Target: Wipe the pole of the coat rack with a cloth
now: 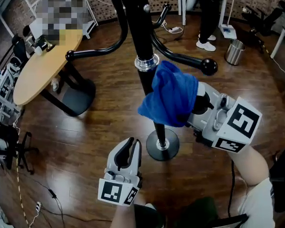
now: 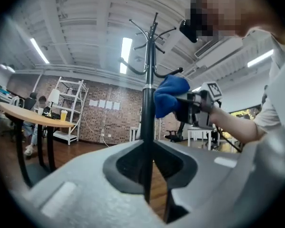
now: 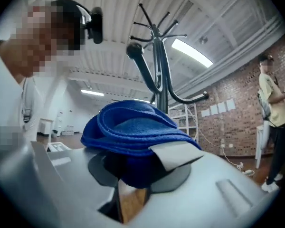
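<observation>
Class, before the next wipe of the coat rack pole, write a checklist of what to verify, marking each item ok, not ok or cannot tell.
1. Hold of right gripper on cloth: ok, clamped.
2. Contact of cloth with pole: ok, it seems to touch just below the metal ring.
3. Spare left gripper clear of the pole: ok, shut, empty, low near the base.
4. Stretch of pole below the cloth free: ok.
5. Cleanliness of pole: cannot tell.

The soft blue cloth [image 1: 171, 96] is bunched up and touches the right side of the tall black metal coat rack pole [image 1: 146, 80]. The pole stands upright on its round base [image 1: 162, 146].
</observation>
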